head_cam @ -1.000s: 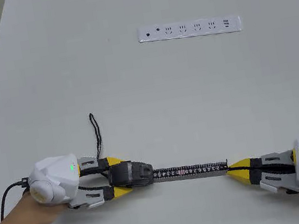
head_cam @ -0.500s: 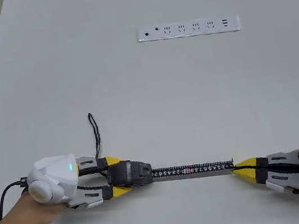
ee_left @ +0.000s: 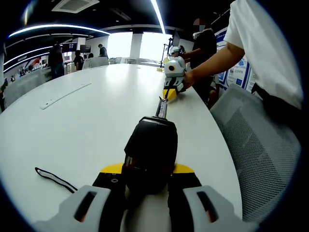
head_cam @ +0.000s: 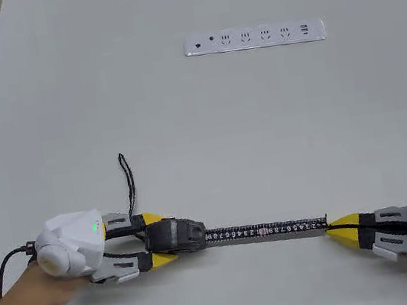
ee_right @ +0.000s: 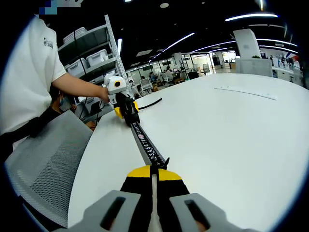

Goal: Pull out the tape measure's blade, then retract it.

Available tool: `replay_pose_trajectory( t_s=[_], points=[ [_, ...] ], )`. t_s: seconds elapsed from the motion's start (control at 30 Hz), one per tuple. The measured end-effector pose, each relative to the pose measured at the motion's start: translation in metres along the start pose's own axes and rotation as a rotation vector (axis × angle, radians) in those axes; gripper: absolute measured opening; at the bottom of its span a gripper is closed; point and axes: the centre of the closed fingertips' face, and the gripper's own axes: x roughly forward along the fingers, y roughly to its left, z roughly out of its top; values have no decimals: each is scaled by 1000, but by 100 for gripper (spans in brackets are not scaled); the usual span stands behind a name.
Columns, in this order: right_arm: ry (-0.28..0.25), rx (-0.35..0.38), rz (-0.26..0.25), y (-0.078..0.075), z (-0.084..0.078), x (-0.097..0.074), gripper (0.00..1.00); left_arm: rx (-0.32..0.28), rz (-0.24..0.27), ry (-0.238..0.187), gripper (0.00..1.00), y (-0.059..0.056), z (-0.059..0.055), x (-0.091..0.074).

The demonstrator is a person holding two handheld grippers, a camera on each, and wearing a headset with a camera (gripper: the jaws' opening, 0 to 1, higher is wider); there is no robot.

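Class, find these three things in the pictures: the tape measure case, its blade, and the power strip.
tape measure case [head_cam: 178, 235], head view, top of the black housing.
blade [head_cam: 266, 231], head view, middle of the numbered strip.
power strip [head_cam: 253, 37], head view, centre of its white face.

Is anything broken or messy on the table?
Nothing looks odd. The left gripper holds the tape measure, its blade runs straight and flat to the right gripper, and the power strip lies tidy.
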Motion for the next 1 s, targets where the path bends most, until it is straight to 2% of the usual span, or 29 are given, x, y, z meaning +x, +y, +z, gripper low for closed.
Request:
replay_pose_trajectory(
  t_s=[0.27,0.67,1.0],
  points=[
    [-4,8,-13,-4,-2,-8,0,-2,0,2,30,0,-1,0],
    [-5,18,-27,3,-3,-19,0,-2,0,6,30,0,-2,0],
    [-8,26,-44,0,-5,-26,0,-4,0,7,29,0,-2,0]
  ],
)
